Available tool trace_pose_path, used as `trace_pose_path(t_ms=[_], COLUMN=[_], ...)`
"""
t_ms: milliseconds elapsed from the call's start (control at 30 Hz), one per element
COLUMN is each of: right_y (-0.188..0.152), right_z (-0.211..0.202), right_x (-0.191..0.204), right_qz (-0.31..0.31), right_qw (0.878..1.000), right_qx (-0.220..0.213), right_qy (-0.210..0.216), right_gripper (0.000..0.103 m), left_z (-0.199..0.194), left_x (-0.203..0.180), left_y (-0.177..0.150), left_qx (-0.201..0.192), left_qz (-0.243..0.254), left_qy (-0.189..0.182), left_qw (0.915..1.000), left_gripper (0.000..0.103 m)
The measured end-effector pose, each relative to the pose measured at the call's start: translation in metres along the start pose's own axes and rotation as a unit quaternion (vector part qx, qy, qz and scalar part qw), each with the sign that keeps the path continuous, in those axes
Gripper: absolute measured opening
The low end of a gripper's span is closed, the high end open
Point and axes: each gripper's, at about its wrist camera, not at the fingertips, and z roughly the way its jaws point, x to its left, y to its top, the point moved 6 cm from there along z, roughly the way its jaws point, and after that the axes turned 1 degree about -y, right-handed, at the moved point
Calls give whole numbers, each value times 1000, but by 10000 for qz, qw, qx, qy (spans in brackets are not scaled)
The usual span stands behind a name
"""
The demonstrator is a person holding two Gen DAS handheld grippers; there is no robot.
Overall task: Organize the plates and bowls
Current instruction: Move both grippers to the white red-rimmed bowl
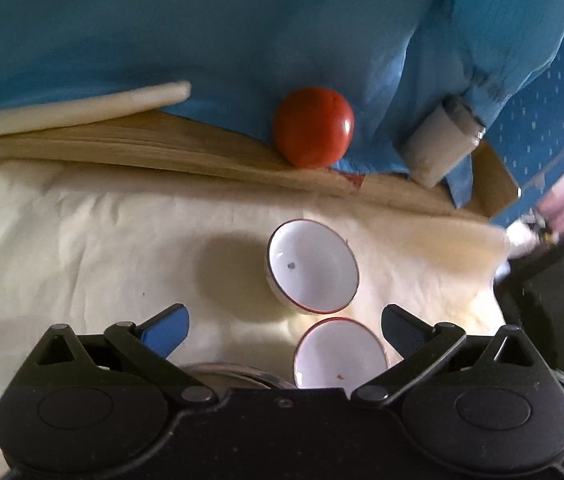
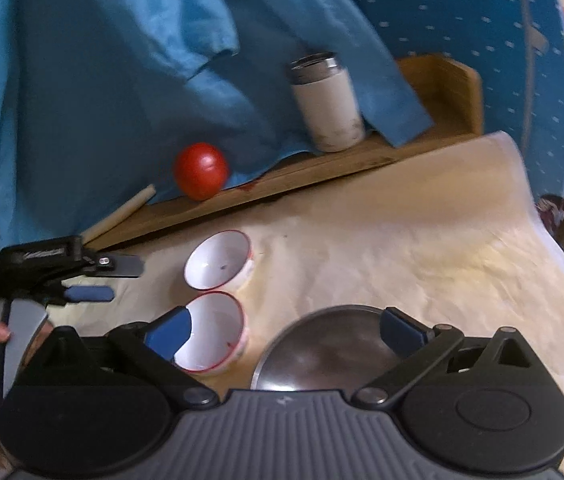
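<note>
Two white bowls with red rims stand side by side on the cream cloth: the far bowl (image 1: 313, 272) (image 2: 218, 262) and the near bowl (image 1: 339, 354) (image 2: 214, 332). A steel plate (image 2: 329, 344) lies to the right of the near bowl; only its rim (image 1: 234, 374) peeks out in the left wrist view. My left gripper (image 1: 285, 316) (image 2: 116, 280) is open and empty, hovering just short of the bowls. My right gripper (image 2: 285, 316) is open too, spanning the near bowl's edge and the steel plate, with nothing held.
A red ball (image 1: 313, 132) (image 2: 200, 176) and a white tumbler (image 1: 441, 140) (image 2: 327, 100) rest on a wooden ledge (image 2: 321, 172) under a blue cloth (image 2: 122, 80). A pale rod (image 1: 74, 108) lies at the left. The table edge (image 2: 553, 248) drops off at the right.
</note>
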Motion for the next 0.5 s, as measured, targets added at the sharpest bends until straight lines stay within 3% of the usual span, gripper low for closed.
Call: trace_pose_path(t_ms=[133,300,500], right_y=[2,-3,-3], right_z=[11,22,32], right_x=[19,37,46], right_qz=[-255,-495,-632], right_qw=[9995,9970,9932], right_qx=[179,519,748], right_qy=[-68,-294,-637], right_gripper=[102,102,102], left_z=[18,37,64], left_x=[1,-5,-7], left_y=[5,2,-3], left_qx=[449,939,1381], left_qz=[511,1196,1505], left_qy=[-216,-551,-695], left_qw=[9975,9868,9764], left_gripper=[102,102,102])
